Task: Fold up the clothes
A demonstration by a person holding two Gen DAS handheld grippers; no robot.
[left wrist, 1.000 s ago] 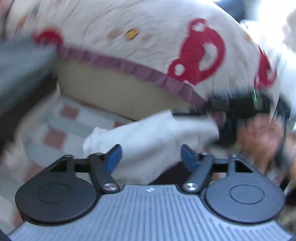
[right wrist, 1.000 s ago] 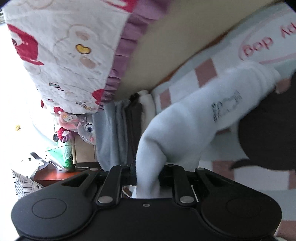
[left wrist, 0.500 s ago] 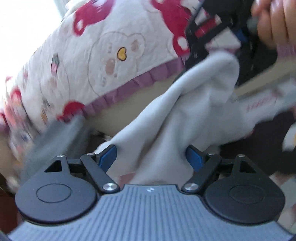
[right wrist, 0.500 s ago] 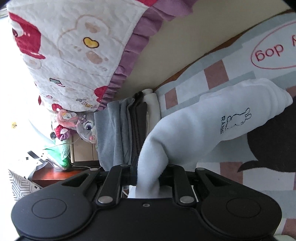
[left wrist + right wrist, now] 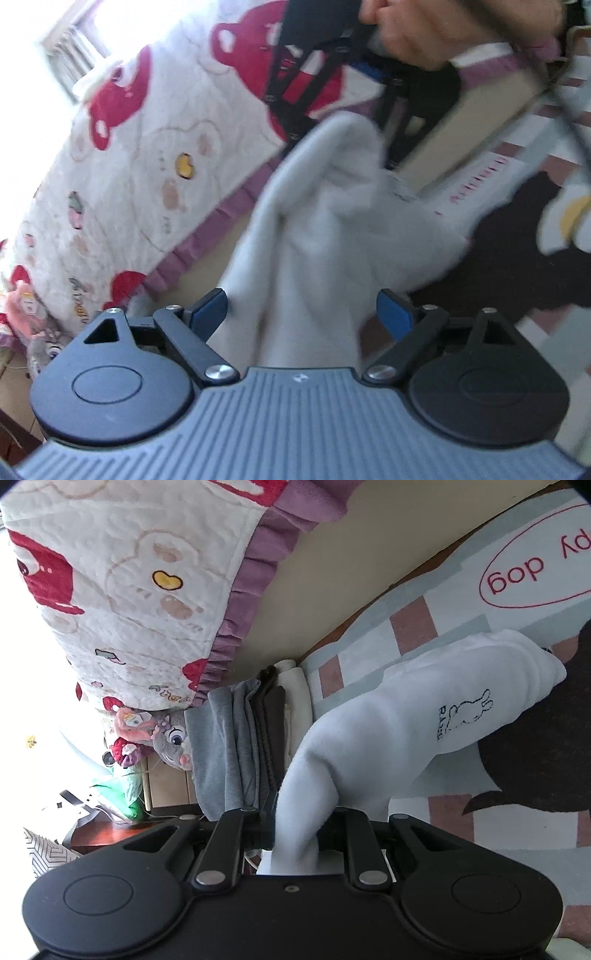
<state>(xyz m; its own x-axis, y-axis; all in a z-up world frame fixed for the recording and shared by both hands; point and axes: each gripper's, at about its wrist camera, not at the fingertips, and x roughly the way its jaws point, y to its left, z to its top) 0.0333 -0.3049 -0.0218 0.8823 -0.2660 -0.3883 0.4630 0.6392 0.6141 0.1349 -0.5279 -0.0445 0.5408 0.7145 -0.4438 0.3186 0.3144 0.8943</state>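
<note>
The right gripper clamped the white garment; the left gripper, jaws just opening, straddled its other end unpinched.

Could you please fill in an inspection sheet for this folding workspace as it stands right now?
Surface: patterned rug with pink squares and a dark shape, beside a bed.
Job's things: white garment with a small rabbit print, bunched and draped onto the rug.
Clutter: folded clothes stack against the bed base; plush toys beyond it.
Grippers: right gripper shut on the white garment; left gripper open, its jaws just widened, cloth between them but pads not pressing.
Cables: nothing seen.
Surroundings: quilted bedspread with red bears and a purple frill; bright window light at the left.
</note>
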